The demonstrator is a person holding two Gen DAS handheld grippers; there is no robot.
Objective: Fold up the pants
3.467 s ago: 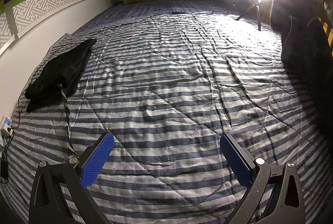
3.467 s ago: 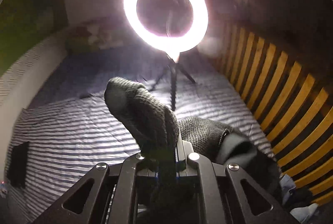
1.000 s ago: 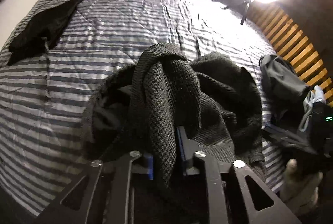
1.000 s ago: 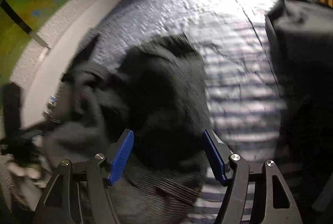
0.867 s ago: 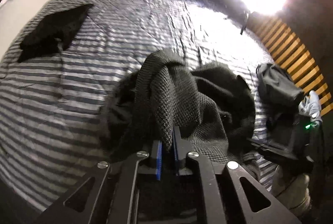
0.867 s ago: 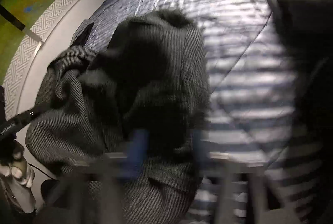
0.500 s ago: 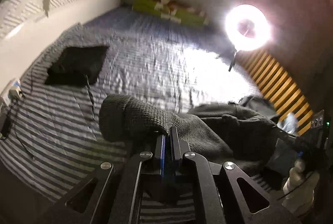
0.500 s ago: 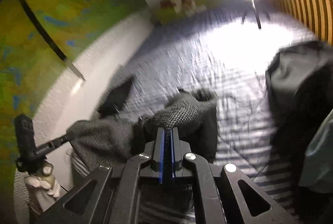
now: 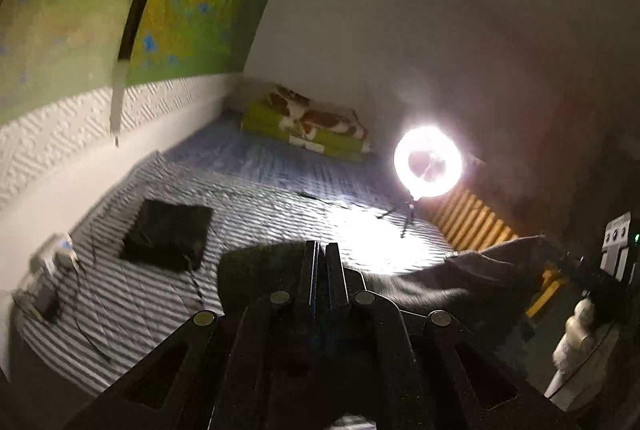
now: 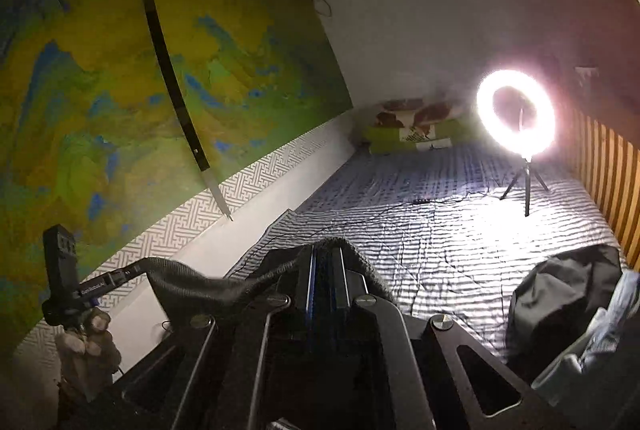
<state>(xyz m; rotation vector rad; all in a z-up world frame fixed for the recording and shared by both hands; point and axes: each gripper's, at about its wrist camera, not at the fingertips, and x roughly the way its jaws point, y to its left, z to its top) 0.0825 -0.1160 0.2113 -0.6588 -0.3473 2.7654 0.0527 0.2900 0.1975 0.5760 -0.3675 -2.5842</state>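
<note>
Dark grey knit pants (image 9: pixel 460 282) hang in the air above the striped bed, stretched between both grippers. My left gripper (image 9: pixel 319 250) is shut on one end of the cloth, which bulges round its fingers. My right gripper (image 10: pixel 323 254) is shut on the other end of the pants (image 10: pixel 192 290), and the fabric runs off to the left toward the other tool, held by a hand (image 10: pixel 88 342). Most of the garment hangs below both views, hidden by the gripper bodies.
A folded black garment (image 9: pixel 168 234) lies on the striped bedspread (image 9: pixel 132 294) near the left wall. A lit ring light on a tripod (image 10: pixel 516 114) stands at the far right. A pile of dark clothes (image 10: pixel 560 298) sits by the slatted rail (image 10: pixel 608 170). Folded green blankets (image 9: pixel 308 130) lie at the head.
Both grippers have risen and tilted up, lifting the pants off the bed and spreading them apart. Earlier the right gripper let go, then shut again on another part.
</note>
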